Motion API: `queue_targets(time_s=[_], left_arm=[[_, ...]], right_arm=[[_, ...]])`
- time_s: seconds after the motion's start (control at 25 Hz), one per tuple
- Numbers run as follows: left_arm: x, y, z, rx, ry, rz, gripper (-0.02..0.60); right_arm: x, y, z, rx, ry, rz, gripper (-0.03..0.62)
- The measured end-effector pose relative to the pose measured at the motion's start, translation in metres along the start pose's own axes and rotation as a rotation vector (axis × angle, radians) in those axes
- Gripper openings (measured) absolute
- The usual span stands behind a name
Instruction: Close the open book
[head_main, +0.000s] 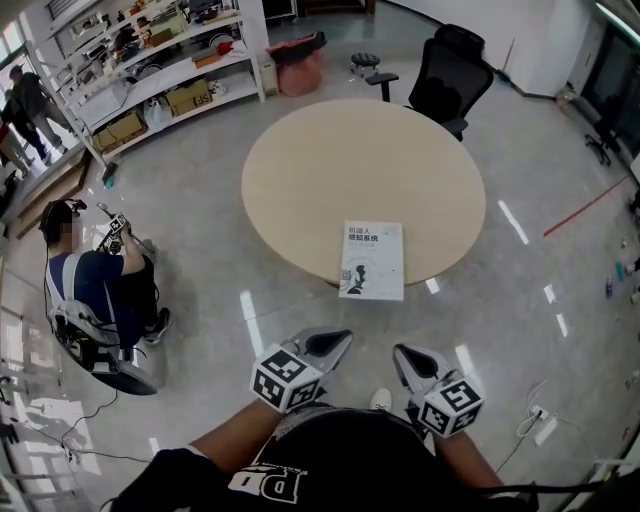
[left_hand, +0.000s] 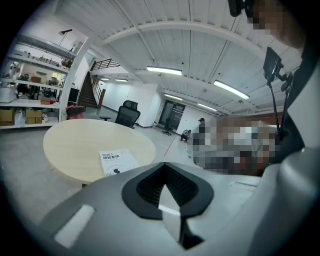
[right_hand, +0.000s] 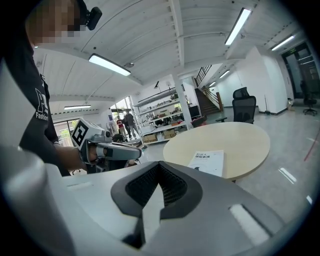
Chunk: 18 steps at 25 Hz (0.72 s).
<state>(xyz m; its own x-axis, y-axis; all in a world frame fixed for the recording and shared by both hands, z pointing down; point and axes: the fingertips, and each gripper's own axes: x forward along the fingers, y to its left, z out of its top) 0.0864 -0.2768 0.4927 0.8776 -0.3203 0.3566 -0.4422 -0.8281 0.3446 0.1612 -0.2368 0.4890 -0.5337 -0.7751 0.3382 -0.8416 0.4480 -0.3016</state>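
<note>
A white book (head_main: 372, 259) lies closed, cover up, near the front edge of the round beige table (head_main: 330, 160). It also shows in the left gripper view as the book (left_hand: 118, 161) and in the right gripper view as the book (right_hand: 207, 161). My left gripper (head_main: 341, 341) and right gripper (head_main: 401, 354) hover side by side over the floor, short of the table and pointing toward it. Both have their jaws pressed together with nothing between them. The left gripper (right_hand: 131, 152) is visible from the right gripper view.
A black office chair (head_main: 447, 75) stands behind the table. Shelves (head_main: 150, 70) with boxes line the back left wall, with a pink bin (head_main: 299, 68) beside them. A person (head_main: 100, 290) sits on the floor at the left. A red line (head_main: 585, 207) marks the floor at the right.
</note>
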Motion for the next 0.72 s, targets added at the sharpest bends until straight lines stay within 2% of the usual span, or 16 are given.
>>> queue_targets(time_s=[0.16, 0.4, 0.72], left_arm=[[-0.002, 0.0, -0.003, -0.003, -0.006, 0.008, 0.008], [-0.001, -0.006, -0.009, 0.041, 0.011, 0.015, 0.008], [-0.01, -0.008, -0.004, 0.034, 0.009, 0.026, 0.008]], right_arm=[[0.004, 0.001, -0.002, -0.019, 0.015, 0.003, 0.008], [0.007, -0.002, -0.004, -0.018, 0.021, 0.019, 0.008], [0.006, 0.006, -0.001, -0.026, 0.03, 0.034, 0.008]])
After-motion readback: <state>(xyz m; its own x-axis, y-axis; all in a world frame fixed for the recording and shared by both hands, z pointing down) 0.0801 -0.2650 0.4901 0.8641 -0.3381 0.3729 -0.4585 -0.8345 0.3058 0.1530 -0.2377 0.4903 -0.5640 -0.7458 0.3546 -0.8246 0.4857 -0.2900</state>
